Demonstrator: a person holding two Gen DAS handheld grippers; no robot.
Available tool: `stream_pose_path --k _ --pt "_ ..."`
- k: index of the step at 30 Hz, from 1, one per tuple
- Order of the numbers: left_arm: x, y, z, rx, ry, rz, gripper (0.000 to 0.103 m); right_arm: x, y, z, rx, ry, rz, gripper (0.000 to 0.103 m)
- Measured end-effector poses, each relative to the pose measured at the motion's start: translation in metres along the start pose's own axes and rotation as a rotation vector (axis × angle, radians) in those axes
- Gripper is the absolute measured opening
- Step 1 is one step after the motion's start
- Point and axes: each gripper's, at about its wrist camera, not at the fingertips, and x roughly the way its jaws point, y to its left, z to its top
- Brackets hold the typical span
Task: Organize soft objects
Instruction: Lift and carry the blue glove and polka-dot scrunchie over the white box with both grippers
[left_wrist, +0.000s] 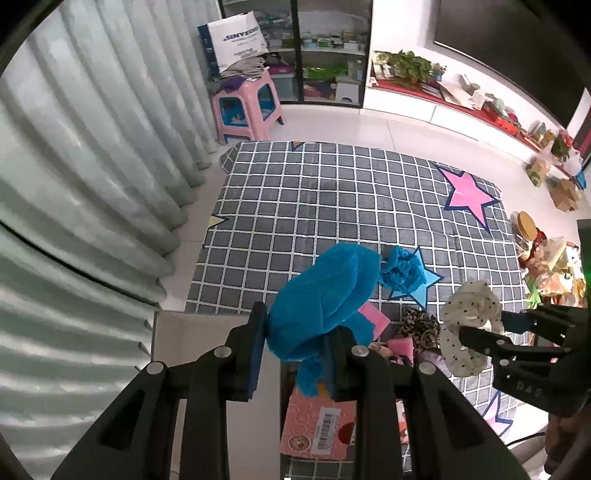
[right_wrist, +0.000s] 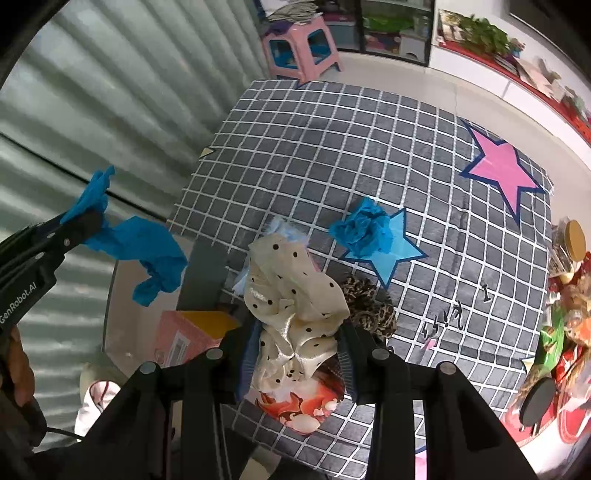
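My left gripper (left_wrist: 295, 332) is shut on a blue fabric cover (left_wrist: 325, 299) and holds it in the air over the near left edge of the checked mat (left_wrist: 332, 206). It also shows in the right wrist view (right_wrist: 140, 247). My right gripper (right_wrist: 295, 350) is shut on a cream polka-dot scrunchie (right_wrist: 295, 295), seen in the left wrist view (left_wrist: 469, 317) too. A second crumpled blue cover (left_wrist: 402, 269) lies on the mat by a blue star. A leopard-print scrunchie (left_wrist: 417, 325) and a pink sponge (left_wrist: 400, 345) lie below the grippers.
A pink patterned box (left_wrist: 317, 421) lies under the left gripper beside a grey board (left_wrist: 199, 332). Grey curtains (left_wrist: 74, 184) hang at the left. A pink stool (left_wrist: 247, 107) stands beyond the mat. Snack packets and jars (right_wrist: 569, 295) crowd the right edge.
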Motion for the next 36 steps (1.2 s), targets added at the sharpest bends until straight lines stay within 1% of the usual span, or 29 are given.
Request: stream_pose_path --k 8,11,15,20,24,29,32,36 --pt "-0.021 -0.010 -0.029 -0.073 -0.004 0.055 0.030 -0.011 0.004 -0.016 -0.099 -0.005 0.026 0.040" --pt "-0.028 -0.012 -0.042 -0.089 -0.001 0.065 0.030 -0.014 0.003 -0.024 -0.125 -0.001 0.033 0.040" --pt "-0.035 -0.012 -0.055 -0.106 0.001 0.066 0.030 -0.015 0.005 -0.033 -0.129 0.005 0.035 0.040" --pt "-0.038 -0.012 -0.068 -0.076 0.003 0.049 0.030 -0.013 0.012 -0.045 -0.113 0.009 0.032 0.040" --pt "-0.036 -0.009 -0.078 -0.031 0.008 0.010 0.030 -0.005 0.021 -0.057 -0.076 0.011 0.026 0.040" --pt "-0.041 0.007 -0.094 0.022 0.012 -0.027 0.030 0.004 0.041 -0.079 -0.023 0.027 0.017 0.040" --pt "-0.043 0.024 -0.100 0.021 0.010 -0.040 0.030 0.006 0.057 -0.089 -0.006 0.027 0.017 0.040" --pt "-0.051 0.049 -0.111 0.008 -0.012 -0.033 0.030 0.011 0.082 -0.096 -0.010 0.029 0.023 0.040"
